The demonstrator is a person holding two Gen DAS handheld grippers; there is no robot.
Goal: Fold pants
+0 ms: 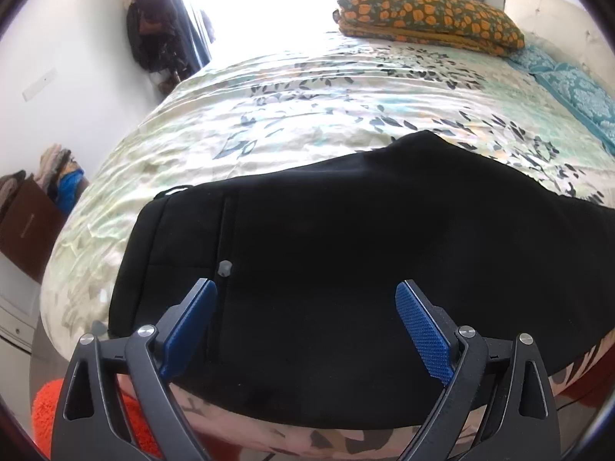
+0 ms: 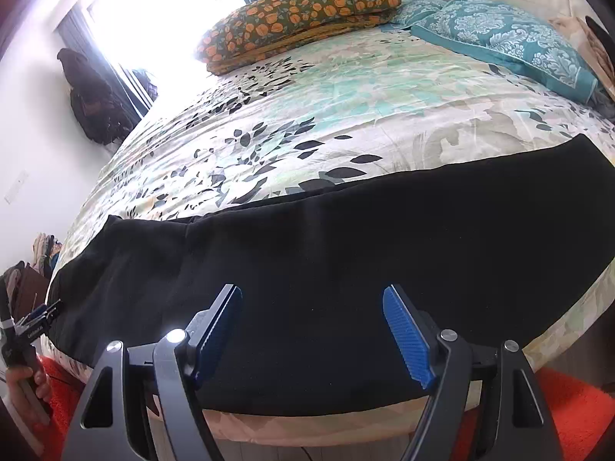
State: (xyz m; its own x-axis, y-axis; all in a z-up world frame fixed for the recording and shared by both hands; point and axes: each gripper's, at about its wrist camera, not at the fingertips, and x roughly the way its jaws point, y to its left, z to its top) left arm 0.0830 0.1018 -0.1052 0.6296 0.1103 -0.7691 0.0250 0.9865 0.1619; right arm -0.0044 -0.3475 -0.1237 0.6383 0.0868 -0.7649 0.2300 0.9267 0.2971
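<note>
Pants (image 1: 326, 269) button visible leftward, teal pillow (image 2: 499, 34) rightward

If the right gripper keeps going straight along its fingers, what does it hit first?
Most likely the black pants, laid flat across the near edge of the floral bedspread. The right gripper is open with nothing between its blue pads; only dark fabric lies ahead. Depth is unclear.
</note>
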